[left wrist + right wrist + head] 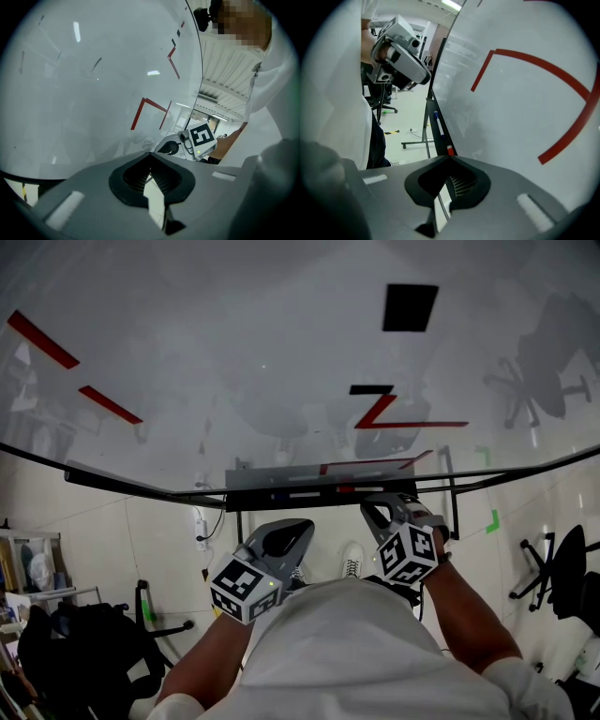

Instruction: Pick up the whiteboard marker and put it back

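A whiteboard (pixel 234 343) with red strokes fills the head view, with a dark tray (pixel 309 493) along its lower edge. A blue-capped white marker (pixel 292 494) and a red-capped marker (pixel 348 489) lie in the tray. In the right gripper view the blue-capped marker (pixel 438 124) and the red cap (pixel 450 150) lie just beyond my right gripper (pixel 450 157), which is shut and empty. My right gripper (pixel 378 510) is right below the tray. My left gripper (pixel 286 538) hangs lower and to the left; its tips (pixel 150 154) meet with nothing held.
A black eraser (pixel 410 307) sticks high on the board. The board's stand legs (pixel 414 140) reach the floor below the tray. Office chairs (pixel 553 568) stand at the right. A dark bag and chair (pixel 80 643) and a shelf (pixel 33 568) are at the left.
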The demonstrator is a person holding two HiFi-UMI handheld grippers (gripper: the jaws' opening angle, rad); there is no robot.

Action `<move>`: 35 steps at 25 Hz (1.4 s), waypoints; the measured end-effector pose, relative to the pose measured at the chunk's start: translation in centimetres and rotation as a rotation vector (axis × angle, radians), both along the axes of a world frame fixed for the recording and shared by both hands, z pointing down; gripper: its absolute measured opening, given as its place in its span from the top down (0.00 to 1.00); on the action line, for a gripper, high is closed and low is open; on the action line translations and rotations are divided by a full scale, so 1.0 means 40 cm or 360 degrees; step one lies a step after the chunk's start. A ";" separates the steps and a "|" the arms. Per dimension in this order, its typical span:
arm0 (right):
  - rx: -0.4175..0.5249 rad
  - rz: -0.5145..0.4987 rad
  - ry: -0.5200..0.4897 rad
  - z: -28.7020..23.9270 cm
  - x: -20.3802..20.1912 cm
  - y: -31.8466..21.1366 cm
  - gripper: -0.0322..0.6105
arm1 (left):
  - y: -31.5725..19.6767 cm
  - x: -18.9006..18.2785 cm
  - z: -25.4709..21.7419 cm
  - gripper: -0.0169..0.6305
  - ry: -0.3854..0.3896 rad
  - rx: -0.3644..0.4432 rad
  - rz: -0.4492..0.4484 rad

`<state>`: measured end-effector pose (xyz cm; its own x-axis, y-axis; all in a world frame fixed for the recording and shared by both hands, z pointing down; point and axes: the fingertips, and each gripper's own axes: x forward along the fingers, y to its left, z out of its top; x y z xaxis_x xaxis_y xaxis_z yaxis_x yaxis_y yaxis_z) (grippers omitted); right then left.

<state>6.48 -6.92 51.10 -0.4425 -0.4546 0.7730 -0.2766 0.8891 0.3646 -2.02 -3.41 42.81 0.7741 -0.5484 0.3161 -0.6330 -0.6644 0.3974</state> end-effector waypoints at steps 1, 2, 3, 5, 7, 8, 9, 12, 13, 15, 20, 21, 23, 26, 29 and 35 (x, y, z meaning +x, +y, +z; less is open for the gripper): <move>-0.0005 0.0013 -0.0028 -0.009 0.000 0.003 0.95 | 0.000 0.001 0.000 0.95 0.0000 -0.0001 0.0000; -0.0022 0.0036 -0.0078 -0.022 -0.001 0.006 0.95 | 0.000 0.002 0.000 0.95 -0.0001 -0.0002 0.0001; -0.0052 0.0072 -0.0152 -0.038 -0.004 0.008 0.95 | 0.000 0.003 -0.001 0.95 -0.0002 -0.0002 0.0002; -0.0148 0.0172 -0.0352 -0.070 -0.006 0.011 0.95 | -0.002 0.005 -0.002 0.95 -0.0001 0.0000 0.0002; -0.0283 0.0287 -0.0574 -0.084 -0.004 0.012 0.95 | -0.006 0.008 -0.003 0.95 0.0001 0.0000 0.0002; -0.0350 0.0341 -0.0673 -0.087 -0.001 0.012 0.95 | -0.007 0.011 -0.003 0.95 0.0002 0.0000 0.0004; -0.0409 0.0389 -0.0761 -0.091 0.003 0.012 0.95 | -0.008 0.014 -0.004 0.95 0.0003 0.0002 0.0007; -0.0536 0.0495 -0.1007 -0.117 0.007 0.015 0.95 | -0.009 0.019 -0.008 0.95 0.0003 0.0006 0.0015; -0.0568 0.0517 -0.1084 -0.130 0.006 0.016 0.95 | -0.009 0.018 -0.008 0.95 0.0001 0.0005 0.0013; -0.0618 0.0546 -0.1216 -0.154 0.004 0.023 0.95 | -0.010 0.015 -0.007 0.95 -0.0002 -0.0003 0.0006; -0.0654 0.0557 -0.1412 -0.206 -0.004 0.033 0.95 | -0.009 0.011 -0.017 0.95 0.0007 0.0016 -0.0001; -0.0662 0.0560 -0.1443 -0.214 -0.005 0.034 0.95 | -0.009 0.012 -0.020 0.95 0.0010 0.0023 -0.0001; -0.0678 0.0566 -0.1499 -0.227 -0.007 0.039 0.95 | -0.009 0.012 -0.027 0.95 0.0015 0.0037 0.0001; -0.0702 0.0567 -0.1573 -0.246 -0.009 0.052 0.95 | -0.006 0.012 -0.037 0.95 0.0028 0.0055 0.0000; -0.0720 0.0566 -0.1591 -0.246 -0.014 0.064 0.95 | -0.004 0.008 -0.039 0.95 0.0033 0.0058 -0.0002; -0.0696 0.0610 -0.1582 -0.243 -0.016 0.061 0.95 | -0.002 -0.001 -0.041 0.95 0.0042 0.0061 0.0030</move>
<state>5.84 -4.47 41.37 -0.8355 -0.4699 0.2847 -0.5484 0.6814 -0.4847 -2.07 -3.48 41.15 0.7921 -0.5450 0.2747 -0.6100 -0.6912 0.3876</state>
